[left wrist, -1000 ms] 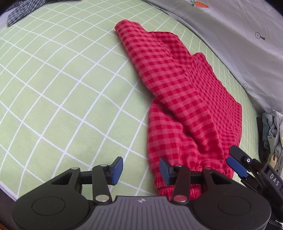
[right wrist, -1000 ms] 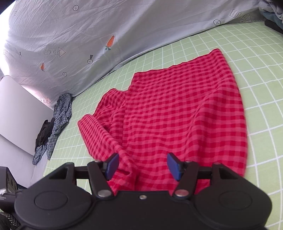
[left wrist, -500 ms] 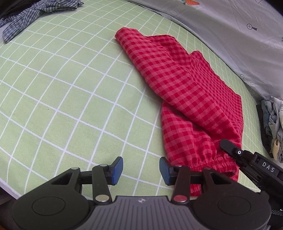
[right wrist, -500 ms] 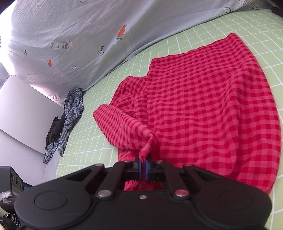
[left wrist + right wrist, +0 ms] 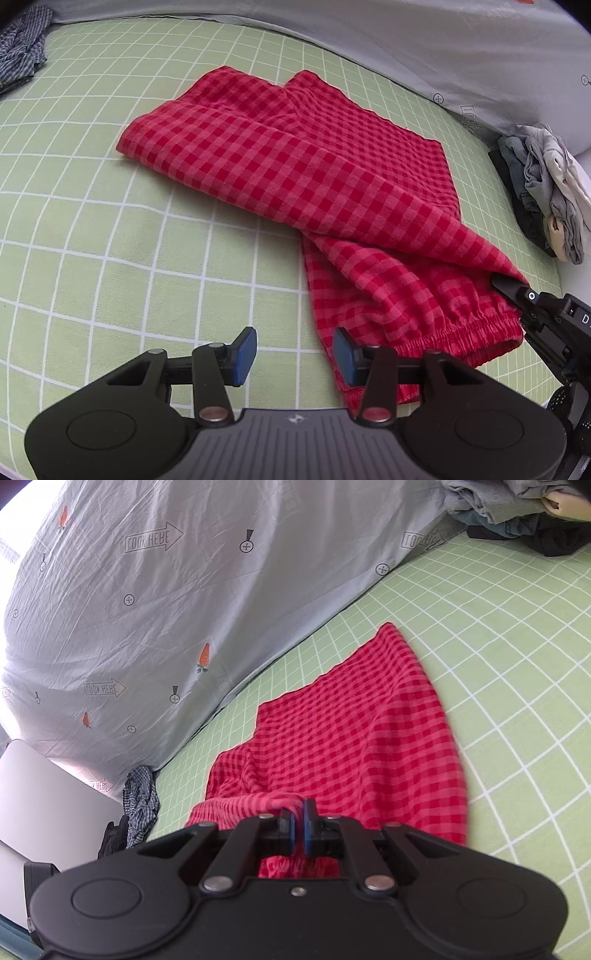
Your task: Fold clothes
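Lifted since a moment ago, a fold of the red checked shorts [image 5: 303, 177] hangs pinched in the right gripper [image 5: 298, 829]; the left gripper [image 5: 293, 354] hovers with jaws apart over the green grid sheet [image 5: 110, 240].

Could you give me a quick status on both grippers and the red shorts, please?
Left gripper open, empty. Right gripper shut on red checked shorts, lifting a fold. Nothing blocking.
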`<state>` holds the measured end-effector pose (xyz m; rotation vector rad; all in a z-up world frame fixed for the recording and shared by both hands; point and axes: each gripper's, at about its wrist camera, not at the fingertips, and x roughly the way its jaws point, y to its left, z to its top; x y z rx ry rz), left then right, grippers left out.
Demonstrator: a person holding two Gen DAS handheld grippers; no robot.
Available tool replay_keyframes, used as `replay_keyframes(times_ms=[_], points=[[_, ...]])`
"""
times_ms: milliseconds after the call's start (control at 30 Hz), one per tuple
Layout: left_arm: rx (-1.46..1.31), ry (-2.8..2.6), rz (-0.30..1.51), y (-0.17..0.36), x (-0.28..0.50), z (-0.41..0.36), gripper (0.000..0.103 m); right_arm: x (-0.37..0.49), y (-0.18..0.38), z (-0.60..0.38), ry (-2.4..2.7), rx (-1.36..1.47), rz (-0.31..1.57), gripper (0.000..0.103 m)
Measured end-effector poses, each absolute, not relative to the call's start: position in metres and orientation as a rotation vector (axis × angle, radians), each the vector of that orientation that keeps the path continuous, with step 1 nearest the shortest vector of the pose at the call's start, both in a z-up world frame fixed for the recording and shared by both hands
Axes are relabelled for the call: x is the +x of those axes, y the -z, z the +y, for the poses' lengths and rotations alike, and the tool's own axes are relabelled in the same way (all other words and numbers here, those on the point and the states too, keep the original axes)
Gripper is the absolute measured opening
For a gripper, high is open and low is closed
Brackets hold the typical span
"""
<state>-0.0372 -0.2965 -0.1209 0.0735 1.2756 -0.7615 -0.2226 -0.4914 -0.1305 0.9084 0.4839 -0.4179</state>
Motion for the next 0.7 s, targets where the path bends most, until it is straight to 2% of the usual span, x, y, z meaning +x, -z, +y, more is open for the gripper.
replay_keyframes(times_ms=[433,567,700], points=[[0.208,0.761,1.302,0.143,-0.069,-0.336,0.050,-0.242,0.157,-0.507,0.551,0.715,0.756,0.007],[0.195,0.738,1.310,0.147,-0.070,-0.335,0.058,-0.239,0.172,-0.506,0.544,0.664,0.847,0.014],[0.191,0.736,1.311,0.146,-0.071,-0.335,0.058,-0.232,0.172,-0.501,0.523,0.568,0.886,0.014]])
